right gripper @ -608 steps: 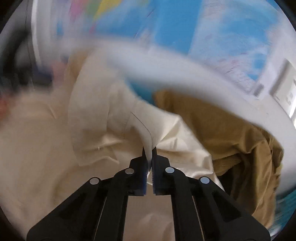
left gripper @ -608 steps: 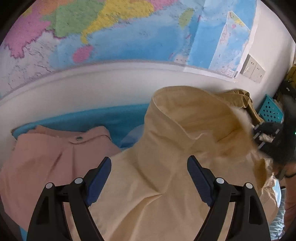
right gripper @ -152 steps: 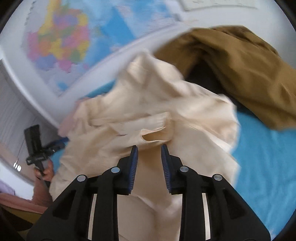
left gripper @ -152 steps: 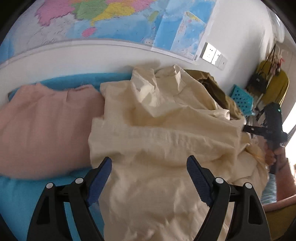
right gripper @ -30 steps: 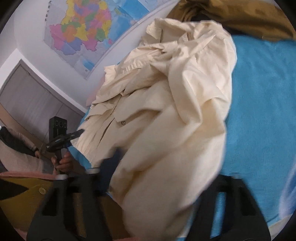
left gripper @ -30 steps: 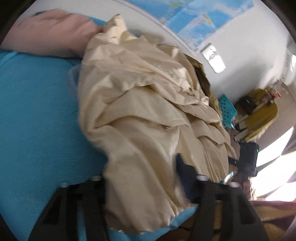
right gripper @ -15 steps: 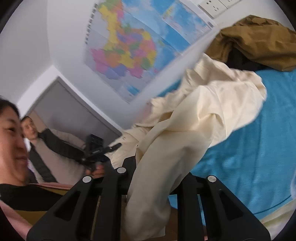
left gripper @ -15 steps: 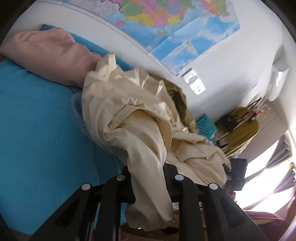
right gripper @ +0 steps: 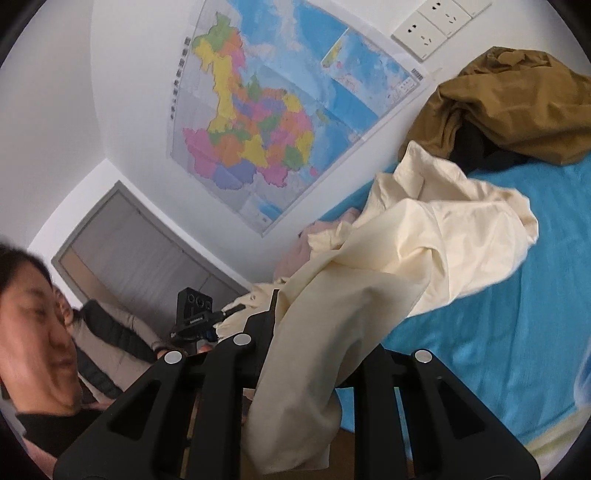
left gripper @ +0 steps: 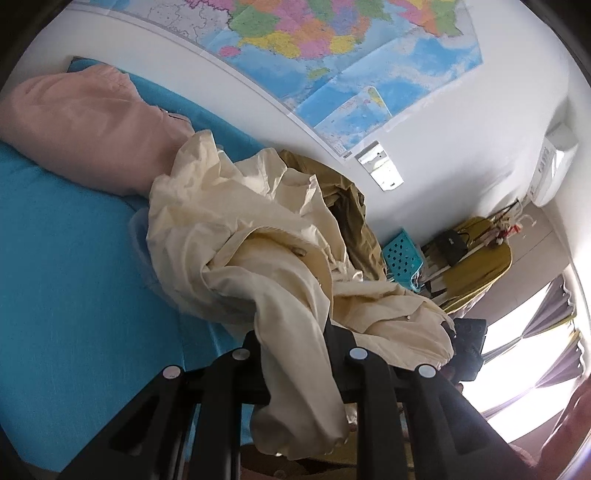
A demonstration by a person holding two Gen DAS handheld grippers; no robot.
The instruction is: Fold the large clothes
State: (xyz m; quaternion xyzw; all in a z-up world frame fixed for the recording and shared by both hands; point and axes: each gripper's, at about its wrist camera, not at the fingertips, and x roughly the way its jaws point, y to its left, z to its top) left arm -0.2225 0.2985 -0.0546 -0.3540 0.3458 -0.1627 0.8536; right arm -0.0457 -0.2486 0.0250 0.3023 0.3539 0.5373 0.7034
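Note:
A large cream shirt (left gripper: 258, 236) lies crumpled on the blue bed cover (left gripper: 74, 266), one end lifted off it. My left gripper (left gripper: 291, 332) is shut on a thick fold of the cream shirt, which drapes down over its fingers. In the right wrist view the same cream shirt (right gripper: 424, 236) rises from the bed cover (right gripper: 517, 332) to my right gripper (right gripper: 314, 332), shut on another bunch of it. Cloth hides both sets of fingertips. The other gripper (right gripper: 195, 314) shows small at the left of that view.
A pink garment (left gripper: 81, 125) lies at the head of the bed, a brown one (right gripper: 517, 103) against the wall. A map (right gripper: 266, 110) and wall sockets (right gripper: 436, 26) hang above. A turquoise basket (left gripper: 402, 258) and a yellow chair (left gripper: 476, 262) stand beyond. Two people (right gripper: 37, 314) are close by.
Both grippers closed on the cream shirt's edge and rose, lifting that end off the bed; both views tilted up toward the wall.

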